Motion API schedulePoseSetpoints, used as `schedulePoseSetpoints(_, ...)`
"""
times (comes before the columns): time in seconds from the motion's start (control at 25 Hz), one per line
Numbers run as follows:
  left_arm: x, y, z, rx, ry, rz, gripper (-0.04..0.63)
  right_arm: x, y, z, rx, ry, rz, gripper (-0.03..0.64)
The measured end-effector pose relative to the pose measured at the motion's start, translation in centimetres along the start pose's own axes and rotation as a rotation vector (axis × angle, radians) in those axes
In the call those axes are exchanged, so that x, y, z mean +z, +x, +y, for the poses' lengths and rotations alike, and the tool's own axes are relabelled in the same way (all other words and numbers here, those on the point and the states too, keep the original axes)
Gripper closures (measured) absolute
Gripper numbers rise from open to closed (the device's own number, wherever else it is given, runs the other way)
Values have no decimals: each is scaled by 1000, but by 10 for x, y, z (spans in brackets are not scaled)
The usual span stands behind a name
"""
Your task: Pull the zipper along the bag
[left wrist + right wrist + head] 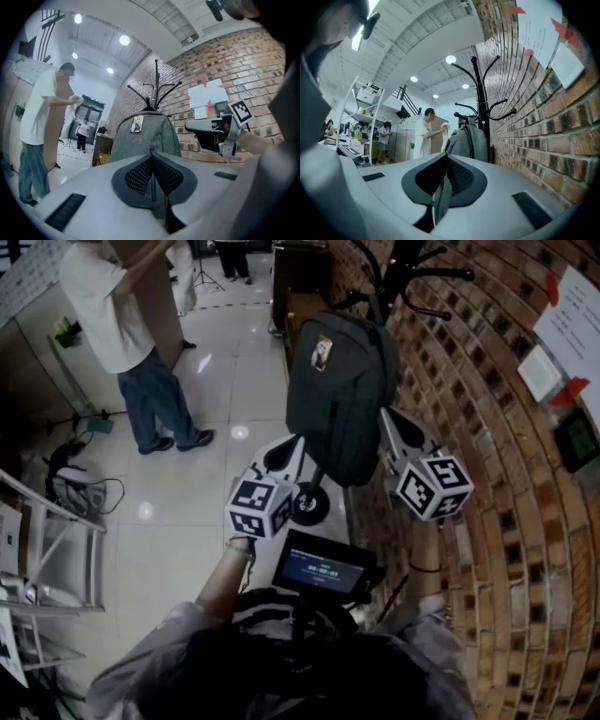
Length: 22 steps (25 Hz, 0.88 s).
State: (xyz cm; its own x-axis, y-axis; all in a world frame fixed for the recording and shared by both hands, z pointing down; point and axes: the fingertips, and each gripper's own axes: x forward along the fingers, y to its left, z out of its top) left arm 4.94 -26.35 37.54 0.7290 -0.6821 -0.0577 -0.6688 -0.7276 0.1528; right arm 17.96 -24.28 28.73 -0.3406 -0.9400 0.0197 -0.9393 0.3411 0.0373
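left hand-held gripper [151, 151]: jaws pressed together, nothing held; points level at the bag
right hand-held gripper [446, 155]: jaws together as well, nothing held; points level
left hand-held gripper place: head view, 7 o'clock of the bag, tip near its lower left edge, not on it
right hand-held gripper place: head view, 4 o'clock of the bag, tip just beside its right edge; can't tell if it touches
between the two: in the left gripper view the right one sits at 3 o'clock, just right of the bag
bag [337, 399]: dark grey backpack, hangs upright on the rack, at 12 o'clock from both grippers, held by neither
zipper: too small to make out in any view
tag [322, 352]: small light patch near the bag's top, at 11 o'clock on its front
rack [405, 277]: black coat stand with curved arms, behind and above the bag, close to the wall
wall [487, 456]: red brick, at 3 o'clock of the bag
papers [572, 315]: white sheets stuck on the wall with red tape, at 2 o'clock of the bag
screen [319, 566]: small lit display at 6 o'clock, below the grippers, on the wearer's chest
person [122, 324]: white shirt, jeans, stands at 10 o'clock, well apart from the bag
floor [187, 521]: pale glossy tiles with light spots
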Motion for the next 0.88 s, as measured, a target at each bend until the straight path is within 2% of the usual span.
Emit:
schedulePoseSetpoints(0.24, 7, 12, 17, 16, -23, 1, 588, 34, 24, -19, 14, -8, -4, 604)
schedulePoseSetpoints(0.4, 11, 17, 20, 12, -35, 5, 589, 54, 43, -29, 38, -29, 39, 560)
schedulePoseSetpoints(0.56, 13, 19, 21, 5, -37, 13, 588, 76, 65, -34, 63, -50, 79, 557)
schedulePoseSetpoints(0.6, 14, 20, 21, 4, -37, 13, 589, 79, 72, -33, 83, -50, 105, 535)
schedulePoseSetpoints(0.68, 15, 20, 23, 6, -39, 11, 589, 81, 84, -30, 130, -45, 178, 446)
schedulePoseSetpoints(0.72, 15, 20, 24, 8, -40, 9, 588, 81, 90, -30, 138, -47, 210, 428)
schedulePoseSetpoints(0.88, 15, 17, 30, 18, -47, 1, 589, 94, 105, -41, 82, -32, 234, 428)
